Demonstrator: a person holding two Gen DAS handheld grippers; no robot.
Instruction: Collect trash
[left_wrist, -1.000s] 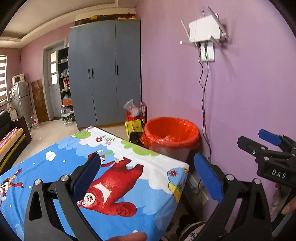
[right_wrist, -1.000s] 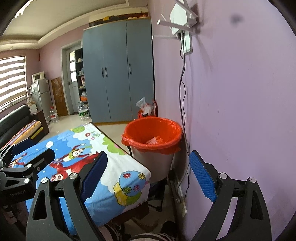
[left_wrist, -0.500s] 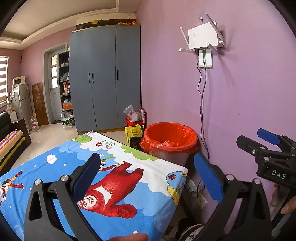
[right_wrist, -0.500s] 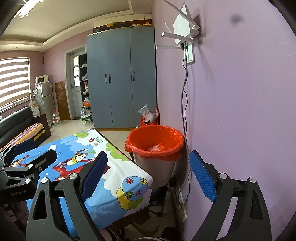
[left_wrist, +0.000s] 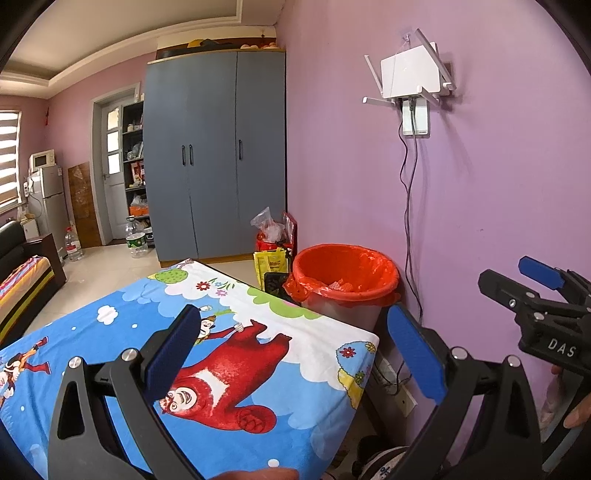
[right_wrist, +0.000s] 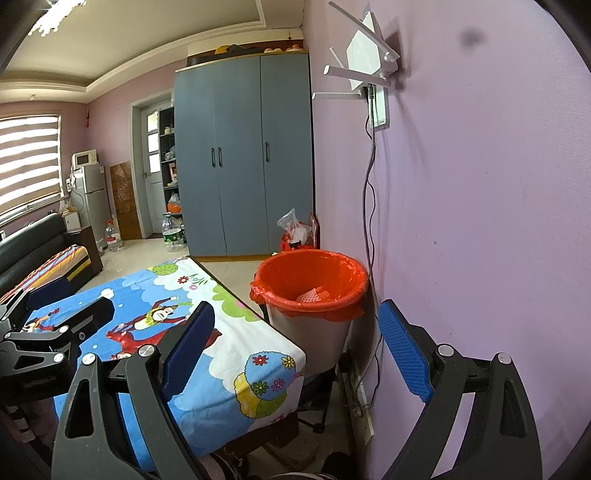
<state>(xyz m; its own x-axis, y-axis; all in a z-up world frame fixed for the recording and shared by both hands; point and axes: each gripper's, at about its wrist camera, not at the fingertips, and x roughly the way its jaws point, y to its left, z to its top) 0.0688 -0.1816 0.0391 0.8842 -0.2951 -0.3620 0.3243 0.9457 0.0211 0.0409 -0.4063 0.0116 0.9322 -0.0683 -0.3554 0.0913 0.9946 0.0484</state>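
Two claws are up in the air, and both are wide open with nothing in them. The left gripper hangs over the near end of the table, which wears a bright cartoon cloth with a big red bear on it. The right gripper hangs to the right, out past the table's corner, close to the purple wall. Just beyond the far right corner of the table stands the bin with its orange bag, pushed up beside the wall. Some trash, pale pink bits, already lies down inside it. No loose trash shows on the part of the cloth we can see, so the job looks nearly done, or more trash is somewhere out of sight. What could go wrong? The right claw is very near the wall, so a quick swing could bump it, or catch the wire that hangs down just behind the bin. A low reach could also knock the bin's rim and tip it, or pull the orange bag loose.
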